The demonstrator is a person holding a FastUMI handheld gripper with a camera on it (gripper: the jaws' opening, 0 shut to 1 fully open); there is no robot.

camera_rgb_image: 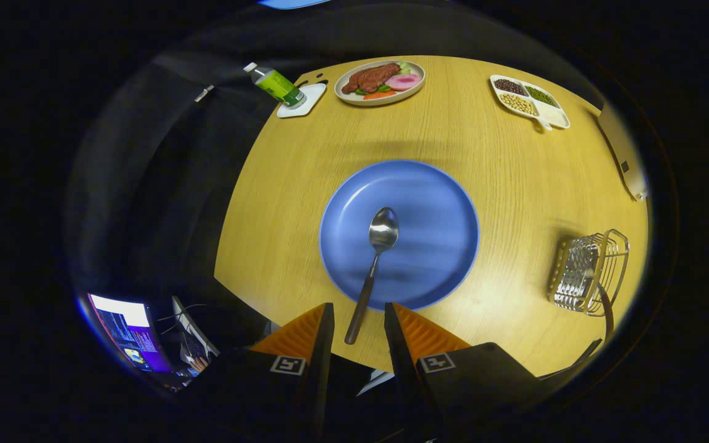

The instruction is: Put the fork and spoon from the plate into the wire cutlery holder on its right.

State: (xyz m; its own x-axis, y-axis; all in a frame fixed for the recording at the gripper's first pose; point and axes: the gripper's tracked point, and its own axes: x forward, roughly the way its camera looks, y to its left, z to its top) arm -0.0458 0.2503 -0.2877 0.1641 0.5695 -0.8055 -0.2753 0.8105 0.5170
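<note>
Your hand-held gripper (359, 323) sits nearest, fingers spread and pinching nothing, with the end of the spoon's dark handle lying in the gap between them. That spoon (374, 266) rests on the blue plate (440, 203), bowl near the plate's middle and facing up, handle running back over the near rim toward you and out onto the worktop (502, 178).

Expect the spoon to be light and stiff. Its metal bowl and neck look polished and likely slippery, so take hold on the dark handle, which probably gives the pads better bite. Because the handle bridges the plate's rim, part of it may stand slightly clear of the surface, which would give the fingers room to close around it. Grip it square, or it could swivel when you lift.

Apart from the spoon, the plate looks bare; you cannot see a fork on it. The holder (588, 272) stands well to the right of the plate, near the worktop's edge. A dark curved shape shows at its near side, possibly a handle already standing inside, but you cannot be sure through the wire.

Beyond the plate, a dish (413, 89) carries meat and vegetables, a divided tray (554, 114) has beans or grains in three of its compartments, and a bottle (277, 86) stands on a white coaster (311, 98).
</note>
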